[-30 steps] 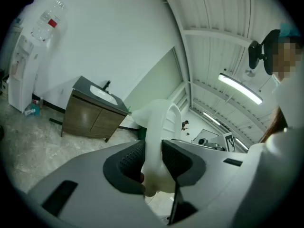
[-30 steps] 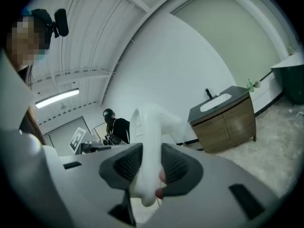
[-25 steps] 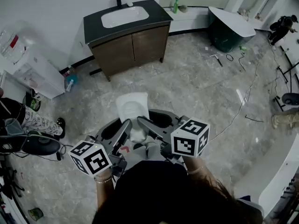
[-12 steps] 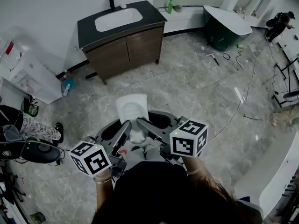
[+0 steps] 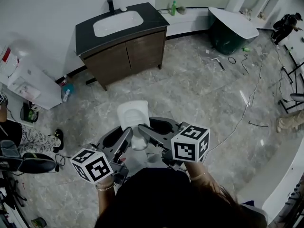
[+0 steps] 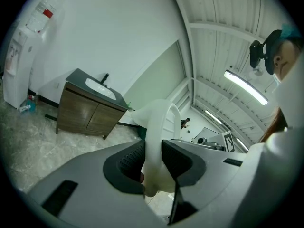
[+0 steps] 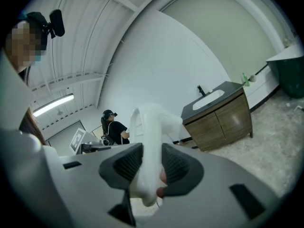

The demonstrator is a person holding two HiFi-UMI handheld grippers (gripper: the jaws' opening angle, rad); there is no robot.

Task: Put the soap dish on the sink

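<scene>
A white soap dish (image 5: 133, 113) is held in the air above the grey marbled floor (image 5: 199, 94), clamped at its near end from both sides. The left gripper (image 5: 128, 133) and the right gripper (image 5: 144, 128) each have their ribbed pads pressed on it. The white sink (image 5: 118, 23), set in a dark-topped wooden cabinet (image 5: 126, 51), stands well apart ahead.

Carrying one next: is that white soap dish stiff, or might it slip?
Probably stiff: the soap dish holds its shape in the left tongs and right tongs. Likely light, held by its edge. Its smooth surface may slip.
</scene>
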